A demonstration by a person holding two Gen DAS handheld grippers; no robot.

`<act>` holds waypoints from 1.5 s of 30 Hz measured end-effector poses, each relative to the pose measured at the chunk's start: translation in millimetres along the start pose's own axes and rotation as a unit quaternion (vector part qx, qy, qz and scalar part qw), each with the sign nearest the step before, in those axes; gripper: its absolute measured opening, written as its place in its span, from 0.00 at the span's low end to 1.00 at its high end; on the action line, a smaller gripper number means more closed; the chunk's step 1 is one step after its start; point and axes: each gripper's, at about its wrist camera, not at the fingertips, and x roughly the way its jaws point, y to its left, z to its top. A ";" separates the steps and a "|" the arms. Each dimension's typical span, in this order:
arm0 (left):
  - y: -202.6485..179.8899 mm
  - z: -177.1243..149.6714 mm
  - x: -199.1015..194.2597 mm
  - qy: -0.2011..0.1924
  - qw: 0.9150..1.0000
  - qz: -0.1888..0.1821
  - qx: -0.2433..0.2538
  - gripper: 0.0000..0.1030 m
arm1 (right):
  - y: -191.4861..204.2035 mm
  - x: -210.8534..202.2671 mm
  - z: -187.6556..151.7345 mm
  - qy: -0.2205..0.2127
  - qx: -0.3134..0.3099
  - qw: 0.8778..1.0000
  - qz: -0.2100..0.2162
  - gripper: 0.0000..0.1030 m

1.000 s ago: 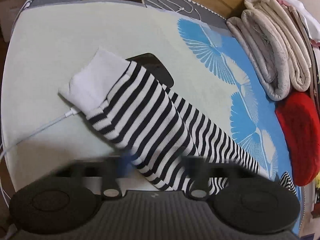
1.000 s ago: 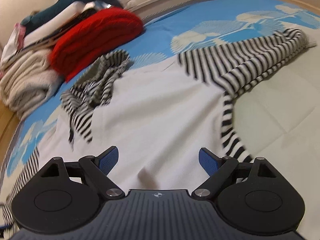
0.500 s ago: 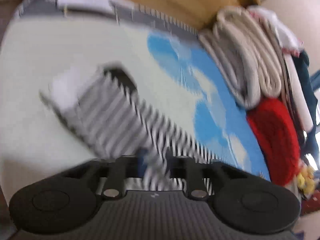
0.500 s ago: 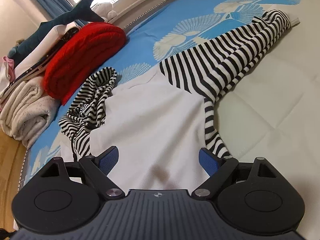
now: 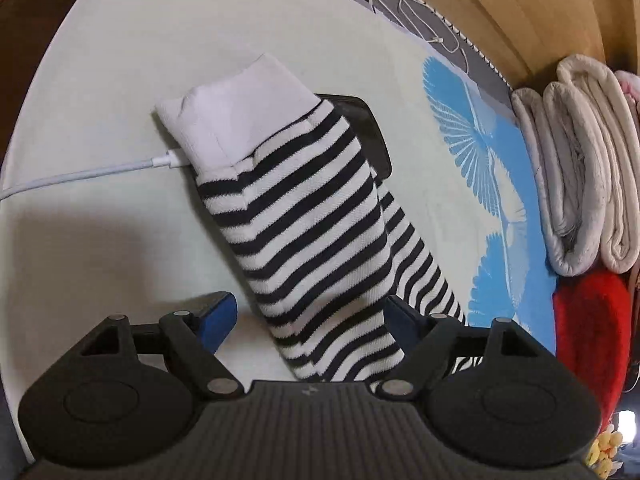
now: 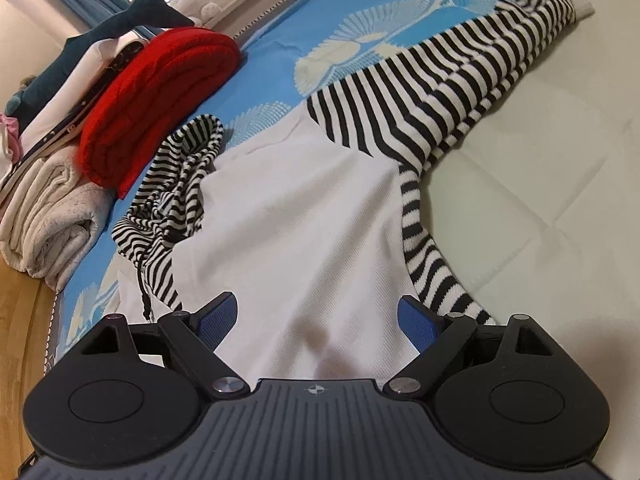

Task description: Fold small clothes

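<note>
A small hooded top lies on the bed: white body [image 6: 304, 216], black-and-white striped sleeves and hood [image 6: 180, 184]. In the left wrist view one striped sleeve [image 5: 312, 232] with a white cuff [image 5: 236, 116] stretches away from me. My left gripper [image 5: 310, 318] is open, its blue pads either side of the sleeve near its base. My right gripper [image 6: 316, 318] is open and empty over the white body's near edge. The far sleeve [image 6: 460, 76] lies to the upper right.
A black phone [image 5: 368, 136] lies partly under the sleeve, with a white charging cable [image 5: 80, 172] running left. A red knit [image 6: 160, 92], rolled cream blankets [image 5: 576, 164] and other folded clothes line the bed's edge. A wooden headboard [image 5: 500, 8] stands behind.
My left gripper was shut on the striped sleeve and swung with it; now it is open, with the sleeve lying flat between the pads. The right gripper stayed open and shifted slightly.
</note>
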 end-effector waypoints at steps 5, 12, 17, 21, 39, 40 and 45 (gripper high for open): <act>0.4 -20.1 0.4 0.032 0.999 -0.021 -0.016 0.84 | 2.7 3.0 -0.6 0.008 0.003 1.000 0.002 0.86; -15.0 -2.3 7.2 -0.028 0.999 -0.024 0.017 0.04 | 8.5 3.7 -1.2 0.012 -0.005 1.000 0.008 0.86; -55.8 -14.5 -44.4 -0.120 0.987 -0.059 0.092 0.03 | 1.9 -1.8 3.9 0.006 0.009 1.000 0.006 0.86; -146.2 -73.2 -84.8 -0.164 0.948 -0.121 0.243 0.03 | -1.2 -5.8 6.7 0.006 0.019 1.000 0.009 0.86; -159.0 -290.9 -61.4 -0.014 0.781 -0.146 0.607 0.95 | 7.0 -15.1 18.8 0.002 0.015 0.999 0.045 0.86; -156.5 -277.5 -63.3 -0.029 0.794 -0.133 0.592 1.00 | 9.7 -15.4 18.2 0.002 0.009 0.999 0.049 0.86; -157.2 -236.3 -40.7 -0.101 0.825 -0.079 0.550 0.99 | 43.1 -21.8 15.5 -0.040 -0.092 0.992 0.074 0.86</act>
